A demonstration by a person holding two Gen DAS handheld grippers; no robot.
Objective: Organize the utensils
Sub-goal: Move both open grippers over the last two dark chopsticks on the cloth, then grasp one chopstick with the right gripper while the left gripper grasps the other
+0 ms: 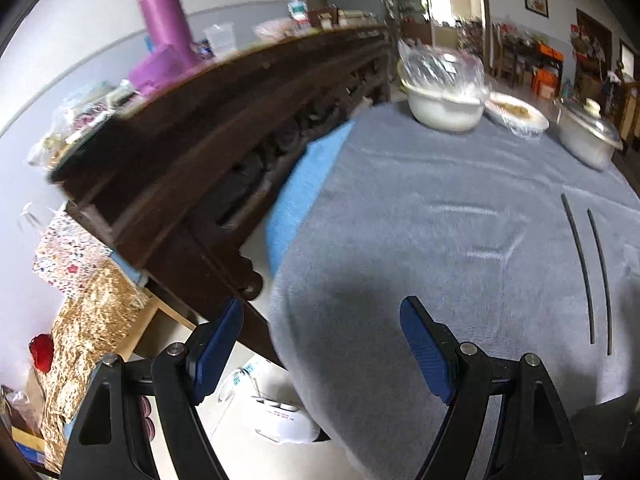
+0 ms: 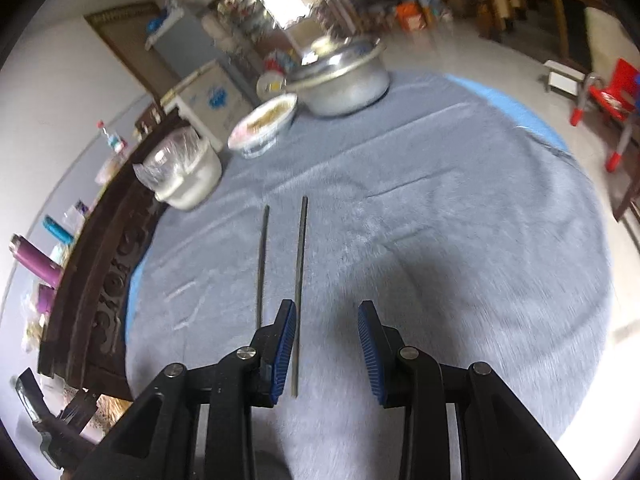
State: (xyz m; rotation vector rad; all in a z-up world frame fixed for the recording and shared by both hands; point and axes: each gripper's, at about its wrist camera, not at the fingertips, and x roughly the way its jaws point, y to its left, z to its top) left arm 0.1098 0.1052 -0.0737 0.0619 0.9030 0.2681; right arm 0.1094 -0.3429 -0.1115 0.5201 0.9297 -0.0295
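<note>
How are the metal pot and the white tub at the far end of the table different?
The metal pot is shiny silver and closed with a domed metal lid; the white tub is matte white and topped with crinkled clear plastic. In the right wrist view the pot looks wider. Both stand upright on the grey cloth.

Two chopsticks side by side on our table

We see the chopsticks (image 2: pixel 280 272) lying apart, parallel on the table (image 2: pixel 440 200); bowls (image 2: pixel 264 124) and a pot (image 2: pixel 344 80) stand behind them.
</note>
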